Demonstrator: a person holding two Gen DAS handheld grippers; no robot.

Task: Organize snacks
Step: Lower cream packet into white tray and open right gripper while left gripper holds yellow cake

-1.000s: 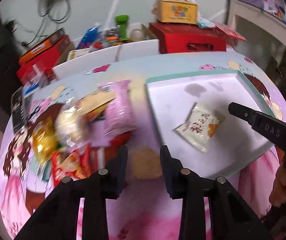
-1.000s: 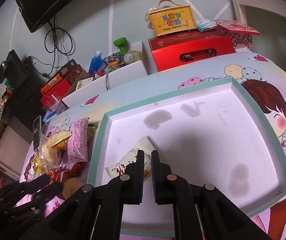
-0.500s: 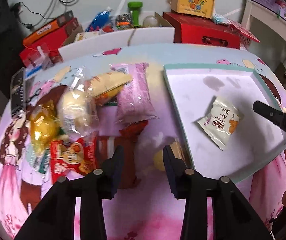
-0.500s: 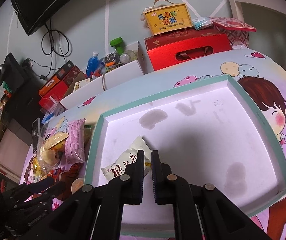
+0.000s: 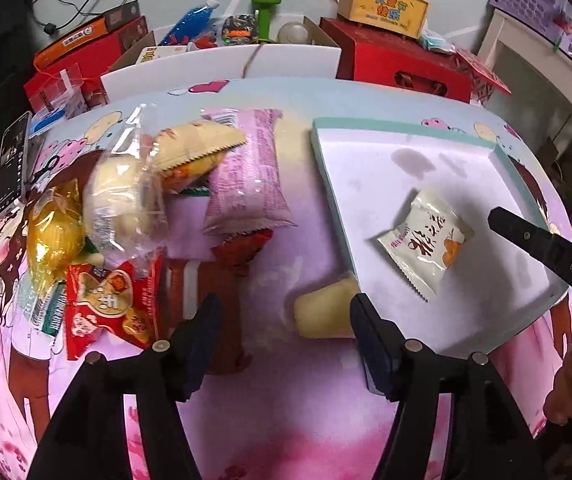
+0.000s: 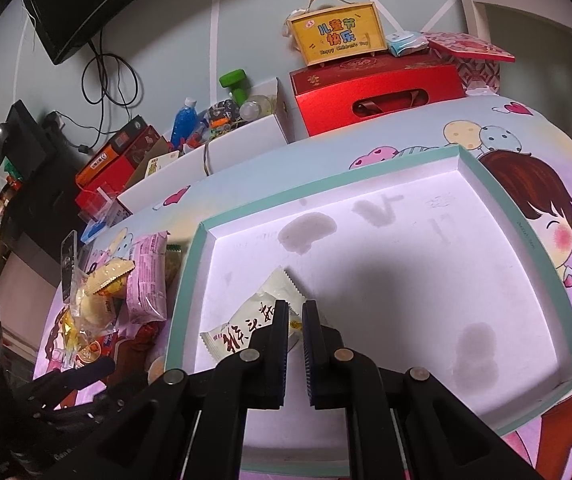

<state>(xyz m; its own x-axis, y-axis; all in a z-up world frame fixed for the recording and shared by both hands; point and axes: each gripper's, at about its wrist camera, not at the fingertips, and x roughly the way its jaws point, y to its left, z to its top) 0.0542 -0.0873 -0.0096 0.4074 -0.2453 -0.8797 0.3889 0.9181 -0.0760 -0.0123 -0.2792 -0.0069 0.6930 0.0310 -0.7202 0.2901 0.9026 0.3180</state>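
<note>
A pile of wrapped snacks lies on the left of the cartoon tablecloth: a pink packet [image 5: 246,172], a clear-wrapped bun [image 5: 122,196], a gold packet [image 5: 52,236] and a red packet [image 5: 106,304]. A pale yellow snack [image 5: 324,312] lies by the edge of the teal-rimmed white tray [image 5: 330,184]. My left gripper [image 5: 286,320] is open just above and around the yellow snack. A white snack packet [image 5: 426,246] lies in the tray [image 6: 566,308]; it also shows in the right wrist view [image 6: 246,320]. My right gripper [image 6: 295,316] is shut and empty just above it.
A phone [image 5: 12,164] lies at the table's left edge. Behind the table stand a red gift box [image 6: 378,96], a yellow carry box [image 6: 338,34], a white open box of toys [image 5: 222,60] and red and orange boxes [image 5: 86,48]. A monitor [image 6: 78,4] hangs on the wall.
My left gripper has opened wide and let go of the yellow snack, which now lies beside the tray. The left camera has drawn back. The right gripper has barely moved.
</note>
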